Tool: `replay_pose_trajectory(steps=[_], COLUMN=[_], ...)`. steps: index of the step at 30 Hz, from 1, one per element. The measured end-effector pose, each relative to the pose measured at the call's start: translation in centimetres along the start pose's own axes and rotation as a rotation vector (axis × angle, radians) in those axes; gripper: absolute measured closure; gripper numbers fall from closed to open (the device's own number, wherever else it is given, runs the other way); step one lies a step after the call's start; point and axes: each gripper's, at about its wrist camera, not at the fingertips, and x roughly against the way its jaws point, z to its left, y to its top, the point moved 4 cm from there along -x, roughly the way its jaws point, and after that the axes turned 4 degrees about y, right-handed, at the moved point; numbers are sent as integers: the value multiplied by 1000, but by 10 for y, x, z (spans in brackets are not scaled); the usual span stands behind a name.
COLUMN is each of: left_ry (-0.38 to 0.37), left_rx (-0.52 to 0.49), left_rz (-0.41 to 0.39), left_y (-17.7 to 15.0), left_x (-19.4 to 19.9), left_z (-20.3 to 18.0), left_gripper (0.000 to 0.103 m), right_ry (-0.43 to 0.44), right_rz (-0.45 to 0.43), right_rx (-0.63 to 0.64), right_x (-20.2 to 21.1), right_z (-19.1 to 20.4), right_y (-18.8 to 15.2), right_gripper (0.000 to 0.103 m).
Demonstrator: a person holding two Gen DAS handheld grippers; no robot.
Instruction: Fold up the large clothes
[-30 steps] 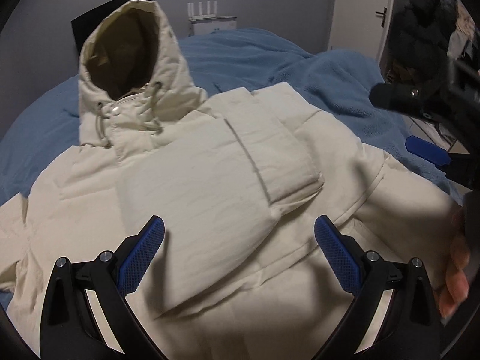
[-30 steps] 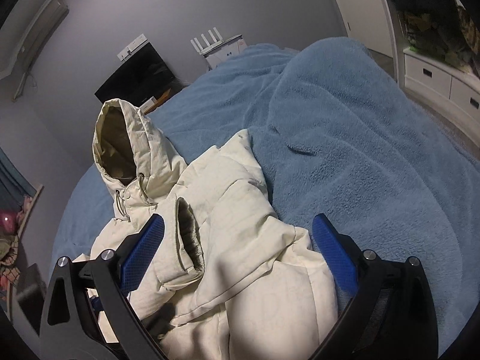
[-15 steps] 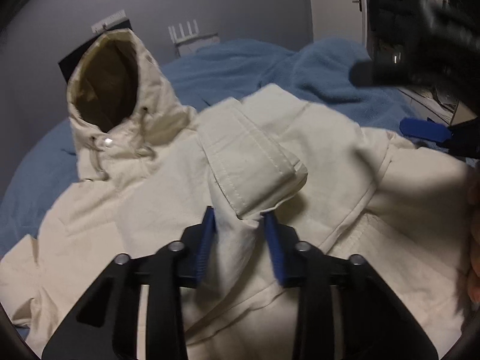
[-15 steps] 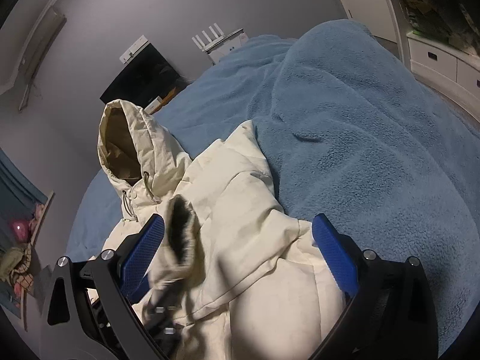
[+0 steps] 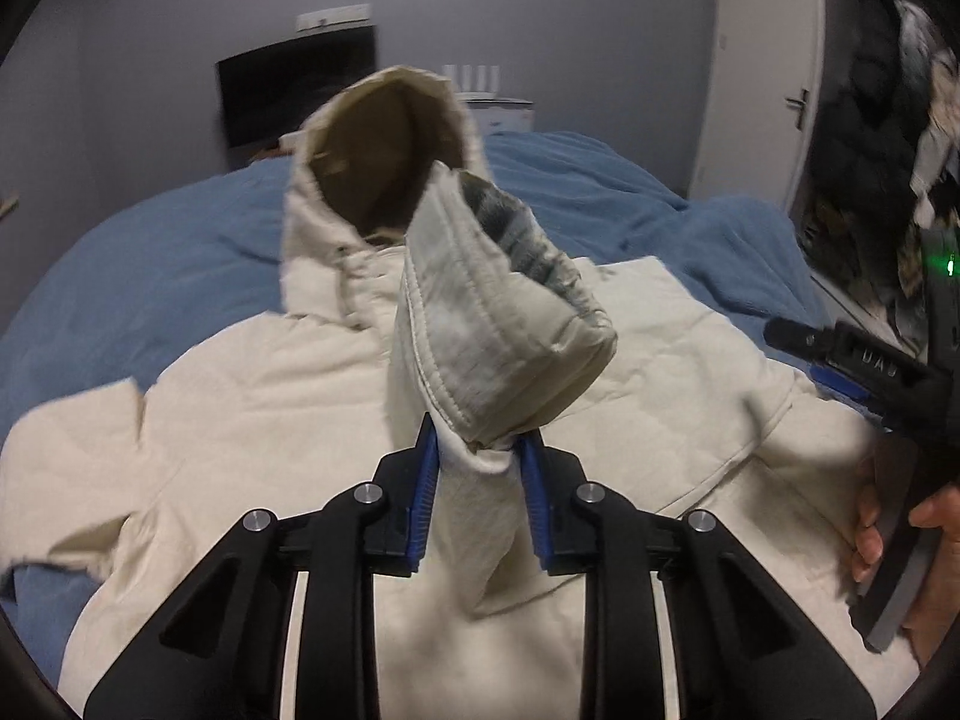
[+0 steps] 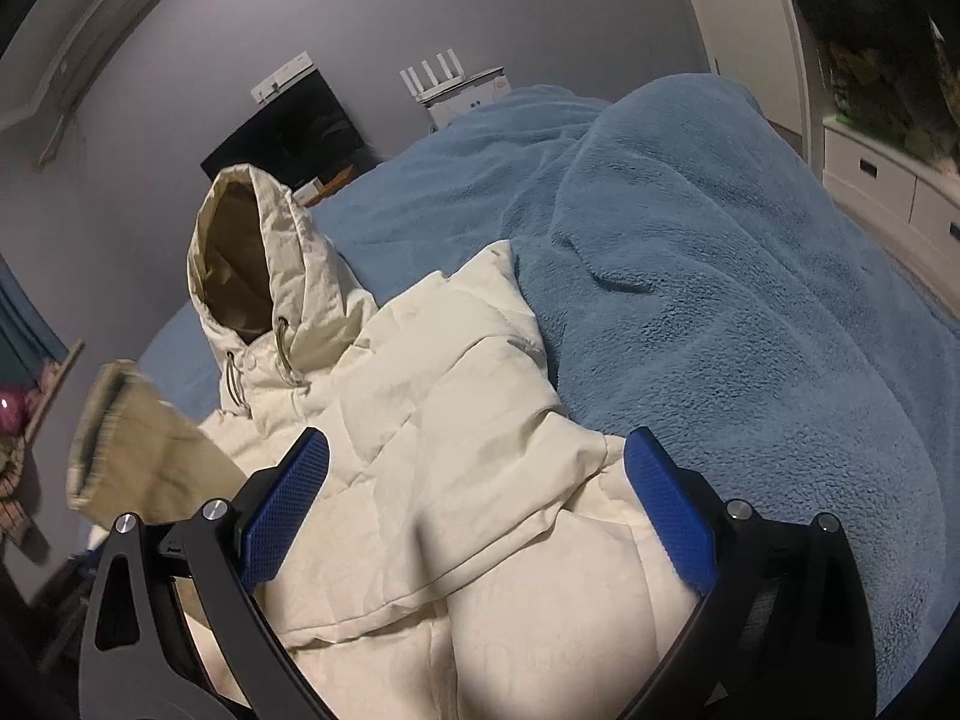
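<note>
A cream hooded jacket [image 5: 240,420] lies front-up on the bed, with its hood [image 5: 384,144] standing at the far end. My left gripper [image 5: 480,468] is closing on the jacket's sleeve [image 5: 492,324]. Both blue pads press the cloth just below the cuff, and the sleeve stands lifted off the jacket's body. In the right wrist view that raised cuff [image 6: 120,438] shows at the left. My right gripper [image 6: 480,498] hangs open over the jacket's [image 6: 450,390] right side, with nothing pinched between its fingers.
A thick blue blanket [image 6: 720,300] covers the bed and bunches up to the right of the jacket. A black screen [image 5: 294,90] and a white router [image 6: 450,78] stand by the far wall. A door [image 5: 762,60] and dark hanging clothes [image 5: 870,120] are at the right.
My left gripper went from wide open to shut on the sleeve, then lifted it up off the jacket and away to the left. The right gripper stayed open and barely moved.
</note>
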Motion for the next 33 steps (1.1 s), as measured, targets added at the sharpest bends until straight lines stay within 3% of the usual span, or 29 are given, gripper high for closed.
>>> replay_pose_trajectory(steps=[5,11,15,20,26,31,33], left_ry=[52,119,94,150,178,230,245], left_rx=[63,173,313,323,308,287,269], left_rz=[26,90,157,216,202,88,39], left_y=[-17,-43,-58,-71,-75,-66,-58], left_x=[10,8,0,-9,1,23,29], left_z=[35,89,119,129,130,130,128], left_gripper=[79,79,79,79,77,46,41], right_ry=[-14,103,135,81,35,39,33], right_rz=[11,42,43,100,104,98,93], right_rx=[52,106,205,318,368,334,325], right_x=[-4,-6,-3,-12,-14,-13,-13], right_z=[7,21,42,62,68,62,61], right_y=[-6,-14,-23,-39,-47,-44,-43], right_gripper=[8,8,8,8,8,8,8])
